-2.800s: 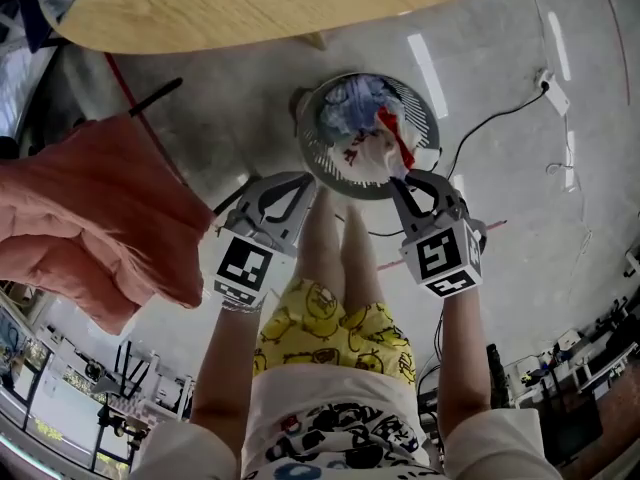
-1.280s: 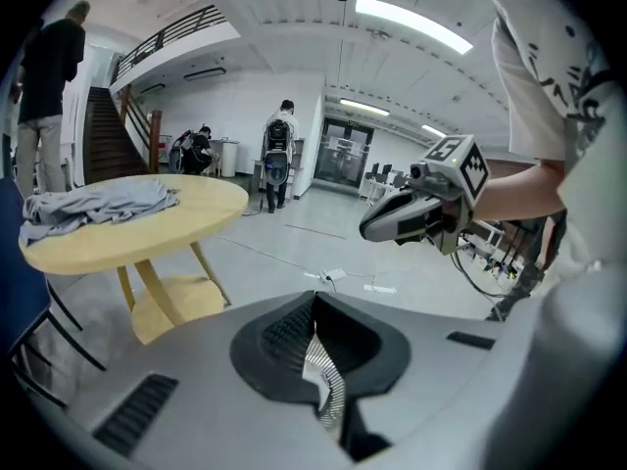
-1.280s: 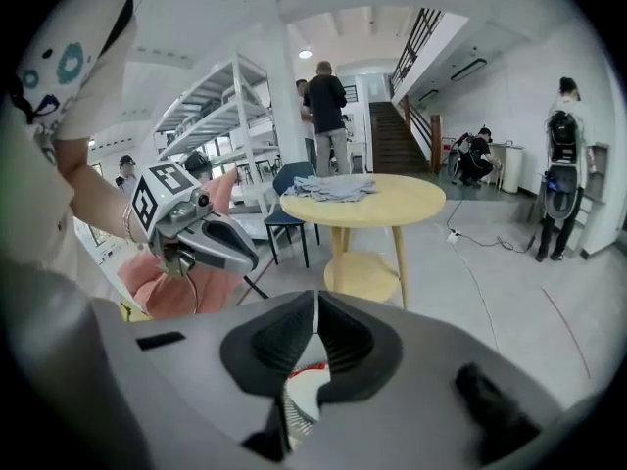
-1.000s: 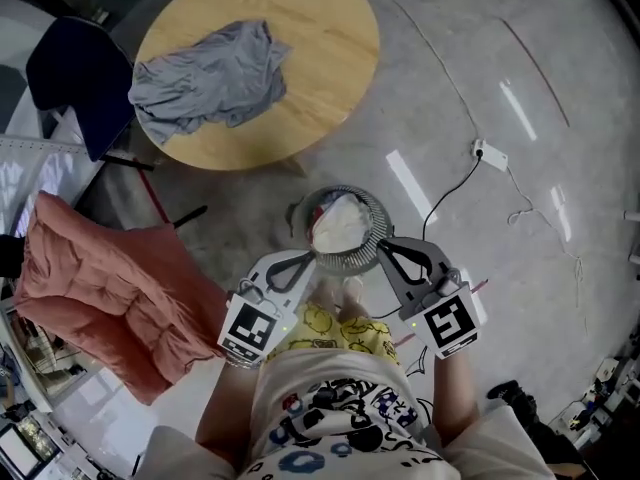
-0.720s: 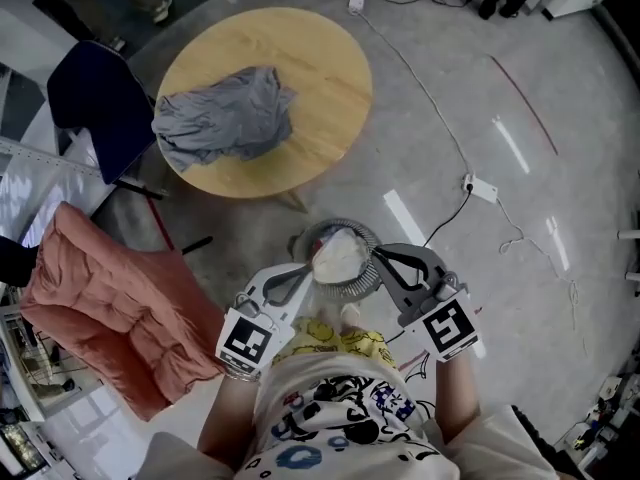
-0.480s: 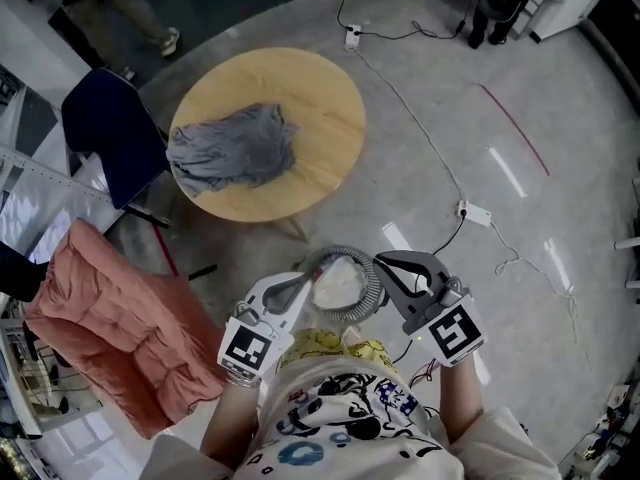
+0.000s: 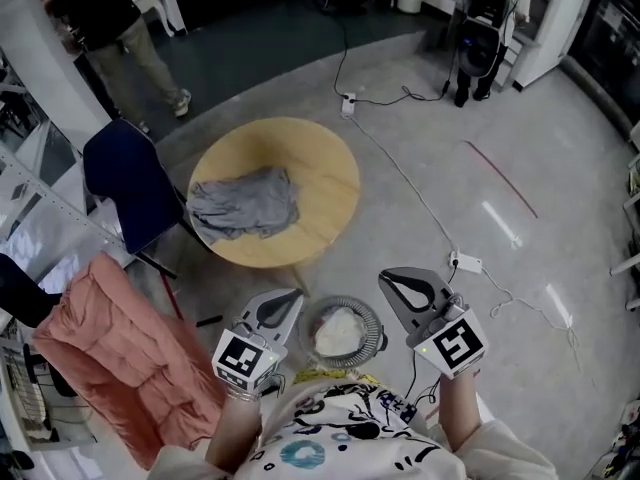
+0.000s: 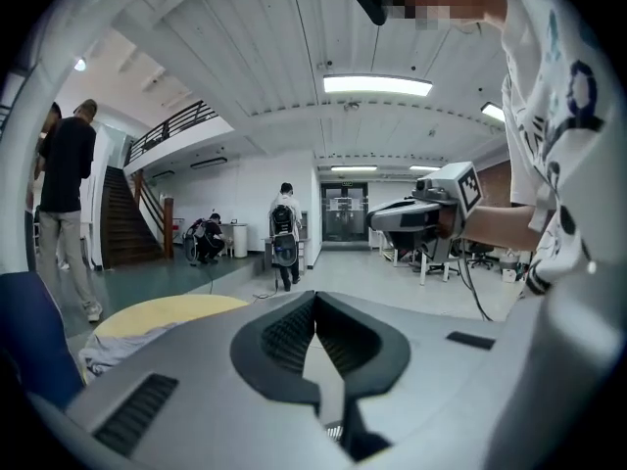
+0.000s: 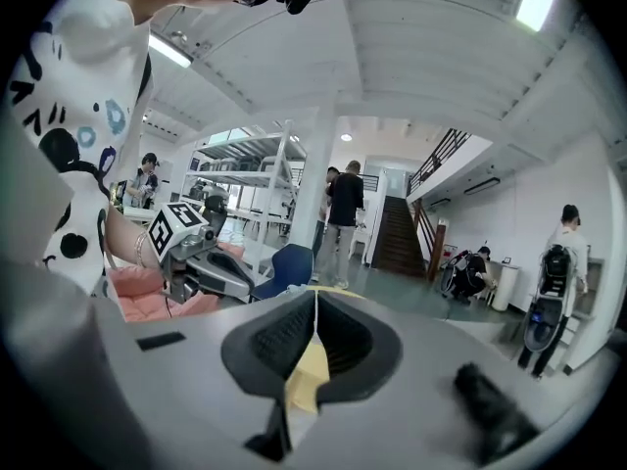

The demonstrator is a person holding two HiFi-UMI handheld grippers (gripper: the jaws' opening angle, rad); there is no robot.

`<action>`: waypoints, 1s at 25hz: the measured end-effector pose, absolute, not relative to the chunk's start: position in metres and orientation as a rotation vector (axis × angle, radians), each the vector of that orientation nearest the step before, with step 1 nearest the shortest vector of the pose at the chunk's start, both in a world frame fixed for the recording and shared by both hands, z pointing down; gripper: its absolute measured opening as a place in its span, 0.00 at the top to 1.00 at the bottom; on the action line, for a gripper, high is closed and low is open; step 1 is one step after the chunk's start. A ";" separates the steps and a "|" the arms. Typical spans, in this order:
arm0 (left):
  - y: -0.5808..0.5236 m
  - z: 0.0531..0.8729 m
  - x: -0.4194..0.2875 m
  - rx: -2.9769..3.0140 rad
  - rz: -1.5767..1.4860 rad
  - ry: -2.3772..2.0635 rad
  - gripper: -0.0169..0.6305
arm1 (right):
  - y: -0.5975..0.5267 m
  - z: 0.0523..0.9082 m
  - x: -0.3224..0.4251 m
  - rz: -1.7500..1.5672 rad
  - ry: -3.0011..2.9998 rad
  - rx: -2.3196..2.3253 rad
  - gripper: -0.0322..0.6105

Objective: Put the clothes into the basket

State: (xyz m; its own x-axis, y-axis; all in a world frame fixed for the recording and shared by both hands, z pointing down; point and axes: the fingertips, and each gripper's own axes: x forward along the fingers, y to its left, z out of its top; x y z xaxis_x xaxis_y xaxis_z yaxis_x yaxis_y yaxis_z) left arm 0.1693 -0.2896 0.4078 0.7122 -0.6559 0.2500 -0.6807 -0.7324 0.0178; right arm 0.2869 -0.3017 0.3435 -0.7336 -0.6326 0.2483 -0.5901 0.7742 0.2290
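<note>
Change since earlier: both tongs now sit clear of the basket, whose rim they flanked a second ago. The red-and-white bundle that the right tongs pinched over it earlier is gone from them, and a white garment lies inside.
Left tongs: pressed together, tips meeting, with nothing between them. Only floor shows through the slit behind the tips. In the head view they are just left of the basket, not touching it.
Basket: round and wire-sided, standing on the floor between the two tongs and near the foot of the surface.
Right tongs: closed tip to tip and empty. The pale yellow of the surface shows through the gap behind the tips. They are just right of the basket and apart from it.
Markers: the left cube and right cube each show a black-and-white square pattern. The person's shirt carries black and blue print, too blurred to read.
Remaining clothes: a grey garment lies crumpled on the left half of the round wooden surface, well apart from the basket.
Surroundings: a pink quilted pad at lower left, a blue chair beside the surface, and a white power strip on the floor right of the right tongs.
</note>
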 end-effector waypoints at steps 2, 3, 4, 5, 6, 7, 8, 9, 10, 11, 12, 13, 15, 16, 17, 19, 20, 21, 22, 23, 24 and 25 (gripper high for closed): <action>-0.294 0.393 0.168 2.824 0.334 -1.119 0.95 | -0.304 0.330 0.288 -0.207 -2.675 0.973 0.90; -0.297 0.387 0.167 2.835 0.326 -1.128 0.95 | -0.305 0.325 0.289 -0.219 -2.682 0.985 0.90; -0.298 0.380 0.167 2.846 0.318 -1.134 0.95 | -0.305 0.320 0.289 -0.231 -2.688 0.993 0.90; -0.297 0.374 0.168 2.855 0.312 -1.135 0.95 | -0.304 0.317 0.289 -0.240 -2.693 0.997 0.90; -0.295 0.368 0.169 2.864 0.305 -1.135 0.95 | -0.302 0.314 0.290 -0.245 -2.697 0.999 0.90; -0.292 0.363 0.169 2.873 0.298 -1.136 0.95 | -0.300 0.311 0.290 -0.247 -2.700 1.002 0.90; -0.290 0.357 0.170 2.882 0.288 -1.137 0.95 | -0.299 0.309 0.291 -0.247 -2.702 1.005 0.90; -0.289 0.352 0.171 2.891 0.277 -1.138 0.95 | -0.298 0.307 0.291 -0.247 -2.703 1.008 0.90; -0.288 0.348 0.171 2.900 0.268 -1.138 0.95 | -0.298 0.305 0.291 -0.248 -2.705 1.013 0.90; -0.288 0.346 0.172 2.907 0.265 -1.138 0.95 | -0.299 0.303 0.291 -0.250 -2.708 1.017 0.90; -0.288 0.346 0.172 2.912 0.266 -1.137 0.95 | -0.299 0.301 0.290 -0.255 -2.709 1.019 0.90; -0.288 0.345 0.172 2.915 0.267 -1.139 0.95 | -0.299 0.299 0.290 -0.265 -2.711 1.017 0.90; -0.289 0.344 0.173 2.918 0.258 -1.147 0.95 | -0.299 0.296 0.289 -0.288 -2.712 1.007 0.90; -0.289 0.344 0.173 2.916 0.253 -1.150 0.95 | -0.300 0.296 0.289 -0.295 -2.711 1.002 0.90; -0.288 0.344 0.172 2.914 0.250 -1.151 0.95 | -0.300 0.296 0.289 -0.296 -2.711 0.997 0.90; -0.285 0.344 0.171 2.912 0.247 -1.156 0.95 | -0.300 0.296 0.287 -0.297 -2.713 0.988 0.90; -0.284 0.344 0.170 2.911 0.247 -1.159 0.95 | -0.300 0.295 0.285 -0.301 -2.715 0.984 0.90; -0.284 0.343 0.169 2.911 0.247 -1.164 0.95 | -0.300 0.294 0.284 -0.306 -2.718 0.981 0.90; -0.284 0.343 0.168 2.910 0.246 -1.168 0.95 | -0.300 0.293 0.282 -0.310 -2.720 0.977 0.90; -0.284 0.343 0.167 2.909 0.246 -1.171 0.95 | -0.300 0.293 0.281 -0.313 -2.722 0.972 0.90; -0.284 0.343 0.166 2.907 0.248 -1.173 0.95 | -0.300 0.293 0.280 -0.317 -2.722 0.968 0.90; -0.284 0.343 0.166 2.905 0.249 -1.175 0.95 | -0.300 0.293 0.279 -0.321 -2.722 0.965 0.90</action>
State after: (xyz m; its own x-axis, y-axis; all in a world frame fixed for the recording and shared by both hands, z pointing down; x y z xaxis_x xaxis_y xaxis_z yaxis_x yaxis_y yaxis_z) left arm 0.1657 -0.2838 0.3427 0.7080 -0.6910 0.1458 -0.6907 -0.7206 -0.0605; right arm 0.2790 -0.3000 0.2935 -0.7548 -0.6393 0.1467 -0.5876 0.7584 0.2820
